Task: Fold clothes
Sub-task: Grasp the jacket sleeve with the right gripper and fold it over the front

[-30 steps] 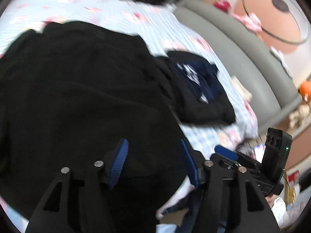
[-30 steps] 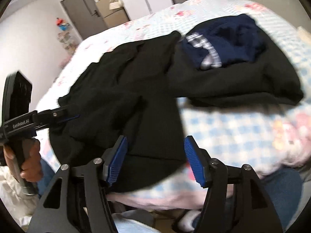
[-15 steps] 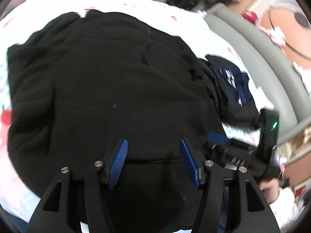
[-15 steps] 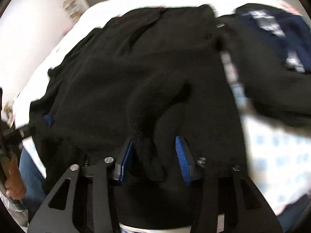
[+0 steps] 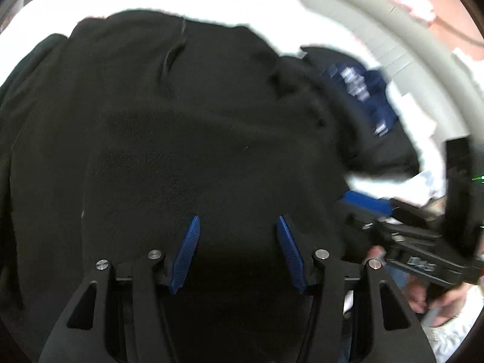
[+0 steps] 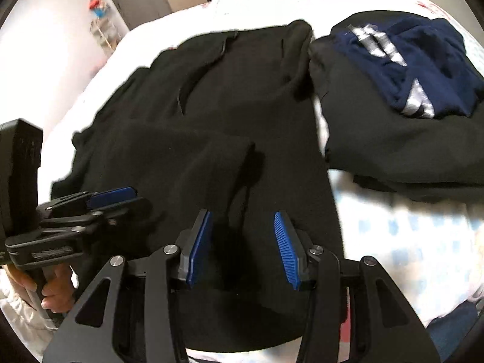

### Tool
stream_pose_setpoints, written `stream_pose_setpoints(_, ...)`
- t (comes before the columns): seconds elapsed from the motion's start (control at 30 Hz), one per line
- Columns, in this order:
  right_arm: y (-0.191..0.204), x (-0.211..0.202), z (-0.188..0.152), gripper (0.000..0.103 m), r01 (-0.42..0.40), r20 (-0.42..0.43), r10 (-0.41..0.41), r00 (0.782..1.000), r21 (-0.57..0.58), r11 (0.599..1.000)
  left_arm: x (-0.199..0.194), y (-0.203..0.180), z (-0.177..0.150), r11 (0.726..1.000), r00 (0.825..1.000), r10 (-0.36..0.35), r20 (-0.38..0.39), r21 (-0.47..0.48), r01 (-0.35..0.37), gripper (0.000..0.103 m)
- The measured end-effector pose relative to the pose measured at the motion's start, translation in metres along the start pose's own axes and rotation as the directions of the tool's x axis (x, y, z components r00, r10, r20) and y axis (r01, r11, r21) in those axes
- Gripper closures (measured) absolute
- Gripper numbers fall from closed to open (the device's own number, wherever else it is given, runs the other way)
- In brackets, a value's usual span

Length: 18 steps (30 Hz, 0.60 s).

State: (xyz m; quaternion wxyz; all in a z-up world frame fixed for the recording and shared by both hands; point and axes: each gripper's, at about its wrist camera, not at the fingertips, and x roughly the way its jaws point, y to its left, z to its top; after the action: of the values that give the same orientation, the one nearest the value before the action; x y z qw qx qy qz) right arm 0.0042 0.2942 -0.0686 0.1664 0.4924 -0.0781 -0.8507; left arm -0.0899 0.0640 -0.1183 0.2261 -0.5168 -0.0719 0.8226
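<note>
A large black fleece garment (image 5: 181,121) lies spread over the bed and fills both views (image 6: 227,106). My left gripper (image 5: 239,217) hovers low over its near hem. Its jaws are closing with black cloth under the gap, and both blue pads show bare. My right gripper (image 6: 242,213) stands over the garment's near right part, where a raised fold (image 6: 239,163) runs toward the gap; its pads are apart and bare too. Each gripper shows in the other's view: the right gripper (image 5: 363,202) and the left gripper (image 6: 112,195).
A folded black garment (image 6: 393,151) with a navy garment (image 6: 408,51) on top lies to the right on the blue-checked sheet (image 6: 393,236). A grey padded bed end (image 5: 378,30) rises beyond. A person's hand (image 6: 57,290) holds the left handle.
Both grippers have come in over the black garment from its near edge and sunk closer to it. The right jaws narrowed; a bunched fold that stood between them now lies flatter.
</note>
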Motion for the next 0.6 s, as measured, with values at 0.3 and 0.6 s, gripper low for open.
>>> stream_pose_setpoints(0.3,-0.009,0.026,-0.003,0.049,-0.001,-0.074,0.006,0.997,0.066,0.998,-0.079,0.043,-0.014,0.974,0.969,-0.079,0.236,-0.19,0.126,0.043)
stream_pose_setpoints(0.6,0.007,0.008,-0.004,0.091,-0.014,-0.016,0.013,1.0,-0.064,0.998,-0.101,0.072,-0.043,0.966,0.973,-0.043,0.229,-0.24,0.099,0.044)
